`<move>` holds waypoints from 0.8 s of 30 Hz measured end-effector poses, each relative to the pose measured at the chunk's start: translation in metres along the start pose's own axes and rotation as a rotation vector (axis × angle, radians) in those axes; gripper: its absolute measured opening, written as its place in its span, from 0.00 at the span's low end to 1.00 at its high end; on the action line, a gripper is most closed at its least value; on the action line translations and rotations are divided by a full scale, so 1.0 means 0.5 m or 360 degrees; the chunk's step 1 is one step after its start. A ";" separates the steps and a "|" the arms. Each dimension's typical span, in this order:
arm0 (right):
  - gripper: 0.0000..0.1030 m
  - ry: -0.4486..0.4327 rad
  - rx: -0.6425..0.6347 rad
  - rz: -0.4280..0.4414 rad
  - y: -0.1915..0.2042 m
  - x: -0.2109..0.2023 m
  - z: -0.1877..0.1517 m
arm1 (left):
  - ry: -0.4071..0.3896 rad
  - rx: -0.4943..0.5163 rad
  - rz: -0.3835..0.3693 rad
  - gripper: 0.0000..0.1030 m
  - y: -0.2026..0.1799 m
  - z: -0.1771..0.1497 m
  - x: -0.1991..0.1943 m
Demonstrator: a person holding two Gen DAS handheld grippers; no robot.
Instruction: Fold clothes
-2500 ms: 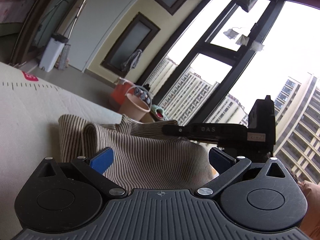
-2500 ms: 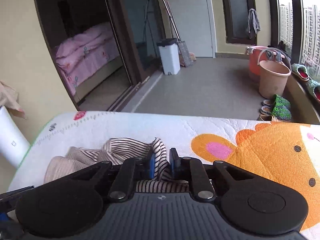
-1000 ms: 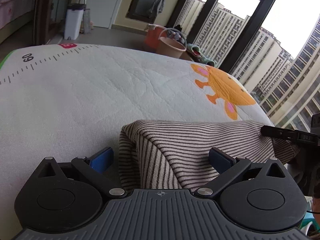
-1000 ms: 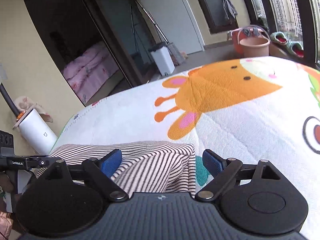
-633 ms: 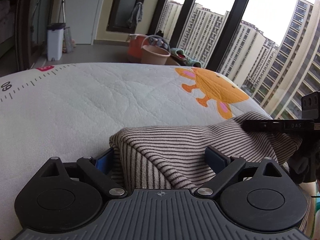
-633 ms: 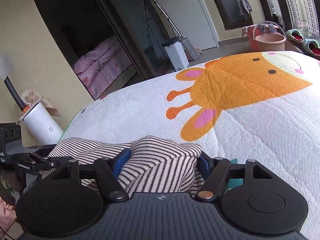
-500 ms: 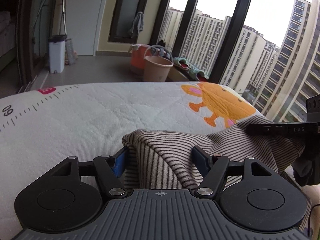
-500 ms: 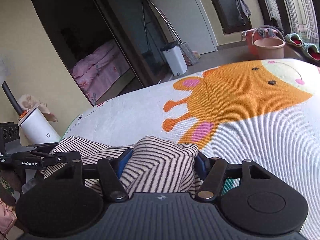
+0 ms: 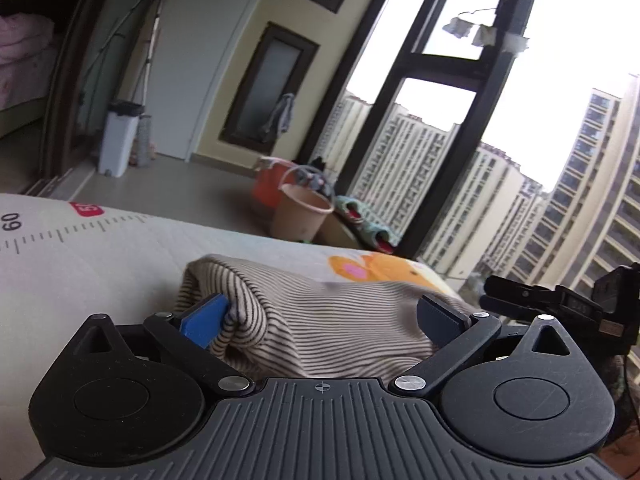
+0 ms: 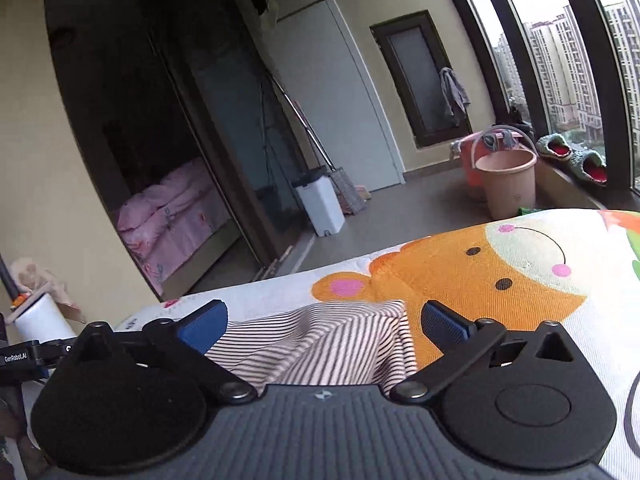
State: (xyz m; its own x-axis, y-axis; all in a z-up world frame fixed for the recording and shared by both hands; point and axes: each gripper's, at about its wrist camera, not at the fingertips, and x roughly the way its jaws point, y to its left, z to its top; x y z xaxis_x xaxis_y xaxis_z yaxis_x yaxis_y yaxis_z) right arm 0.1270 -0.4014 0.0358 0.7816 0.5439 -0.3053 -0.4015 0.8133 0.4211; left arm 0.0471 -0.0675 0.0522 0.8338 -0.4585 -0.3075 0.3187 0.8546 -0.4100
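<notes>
While my left gripper [image 9: 320, 314] and right gripper [image 10: 323, 322] are both opening, jaws wide, the striped top [image 9: 320, 320] lies bunched between each pair. It rests on the mat's [image 9: 100, 256] near edge, gripped by neither; one left pad [image 9: 204, 318] brushes its fold.

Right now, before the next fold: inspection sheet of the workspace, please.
Surface: printed mat, orange cartoon animal and a ruler scale along one edge.
Job's things: striped garment bunched on the mat.
Clutter: nothing seen on the mat besides the garment.
Grippers: left gripper and right gripper jaws opening, spread wide; cloth lies between the pads, not pinched.
Cables: dark cord near the white cylinder.
Surroundings: buckets, slippers, white bin, pink bedding, large windows.
</notes>
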 end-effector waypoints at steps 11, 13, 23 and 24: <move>1.00 0.0235 0.0159 0.0438 0.055 -0.007 -0.100 | 0.0406 -0.0025 0.0031 1.00 -0.037 -0.095 0.021; 1.00 0.0343 0.0253 0.0386 0.034 0.015 -0.126 | 0.0441 0.0015 0.0119 1.00 -0.027 -0.112 0.015; 1.00 0.0415 0.0242 0.0417 0.054 -0.046 -0.171 | 0.0453 0.0205 0.0360 1.00 -0.058 -0.134 0.006; 1.00 0.0386 0.0251 0.0440 0.049 -0.052 -0.176 | 0.0429 0.0158 0.0369 1.00 -0.054 -0.130 0.009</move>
State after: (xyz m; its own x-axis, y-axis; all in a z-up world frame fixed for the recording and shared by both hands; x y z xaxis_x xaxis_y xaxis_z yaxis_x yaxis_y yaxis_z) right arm 0.0546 -0.3773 -0.0211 0.5113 0.7862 -0.3470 -0.4879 0.5979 0.6359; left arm 0.0129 -0.1082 0.0061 0.7446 -0.2862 -0.6030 0.1883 0.9568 -0.2217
